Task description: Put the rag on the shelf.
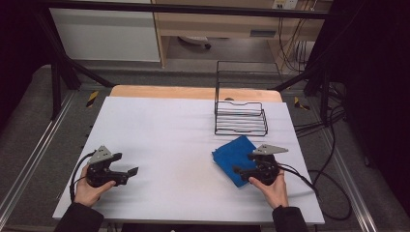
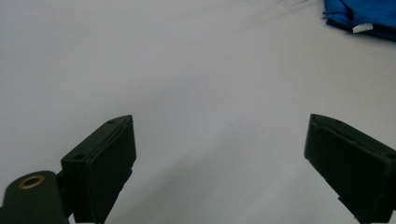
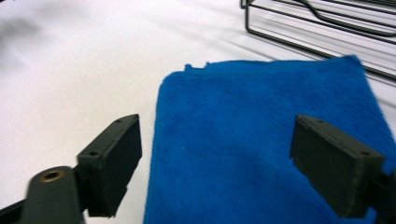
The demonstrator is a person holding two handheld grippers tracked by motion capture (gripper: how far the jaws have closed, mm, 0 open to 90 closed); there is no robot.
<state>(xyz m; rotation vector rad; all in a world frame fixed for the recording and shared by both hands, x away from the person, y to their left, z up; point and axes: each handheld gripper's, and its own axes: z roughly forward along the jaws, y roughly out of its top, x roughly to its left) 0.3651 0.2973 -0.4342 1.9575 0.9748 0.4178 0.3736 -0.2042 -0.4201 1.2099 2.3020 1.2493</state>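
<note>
A blue cloth [image 1: 235, 159] lies folded flat on the white counter [image 1: 169, 130], toward its right side, just in front of a black wire rack [image 1: 240, 118] that stands near the far edge; cloth and rack are near each other but apart, a strip of bare counter between them.

The right gripper [image 1: 240, 170] sits at the cloth's near right edge, held low in the person's right hand [image 1: 270, 186] and pointing leftward across it; in the right gripper view [image 3: 215, 163] the jaws stand wide apart with the cloth spread beneath and between them; the pads press on nothing, so nothing is gripped; whether the jaw tips touch the fabric or hover just above it is hard to say from this angle. The cloth's far edge shows a small ragged corner, with the rack's lower wires beyond it.

The left gripper [image 1: 126, 170] is well apart from the cloth, at the counter's left side, held in the left hand [image 1: 89, 191] and pointing right; in the left gripper view [image 2: 219, 154] its jaws are fully spread over bare counter and hold nothing; a corner of the cloth with a small white tag [image 2: 363, 28] shows far off at the upper right.

A cable [image 1: 309, 186] trails from the right gripper off the counter's right edge.
</note>
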